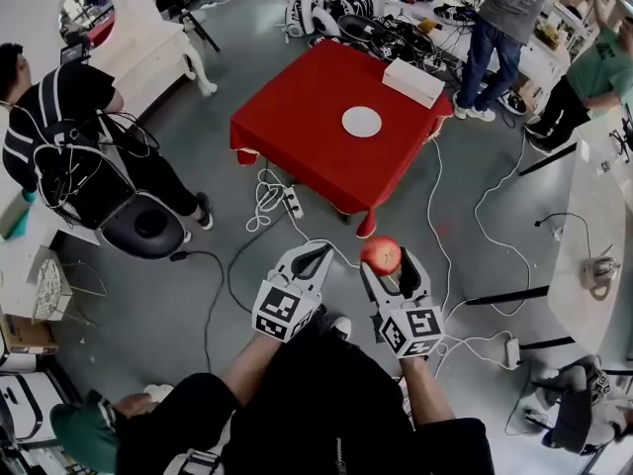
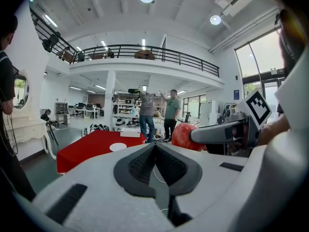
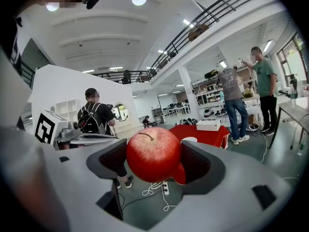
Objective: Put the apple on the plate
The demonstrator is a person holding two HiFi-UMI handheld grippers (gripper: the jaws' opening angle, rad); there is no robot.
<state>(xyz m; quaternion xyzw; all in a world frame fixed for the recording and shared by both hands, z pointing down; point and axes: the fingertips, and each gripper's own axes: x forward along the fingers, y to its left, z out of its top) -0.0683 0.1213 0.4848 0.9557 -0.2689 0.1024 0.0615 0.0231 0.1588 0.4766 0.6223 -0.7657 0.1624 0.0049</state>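
A red apple [image 1: 381, 254] [image 3: 153, 153] is held between the pads of my right gripper [image 1: 388, 257] [image 3: 154, 161], above the grey floor and short of the table. The jaws are shut on the apple's two sides. The white plate [image 1: 362, 121] [image 3: 189, 139] lies near the middle of the red-clothed table [image 1: 297, 117], well ahead of both grippers. My left gripper [image 1: 315, 255] [image 2: 155, 146] hangs beside the right one with its tips together and nothing in it. In the left gripper view the apple [image 2: 183, 135] shows to the right and the plate [image 2: 118, 147] far off.
A white box [image 1: 413, 80] sits on the table's far right corner. Cables and a power strip [image 1: 293, 203] lie on the floor between me and the table. A seated person [image 1: 69, 137] is at the left, two people stand behind the table, and a white counter [image 1: 593, 226] runs along the right.
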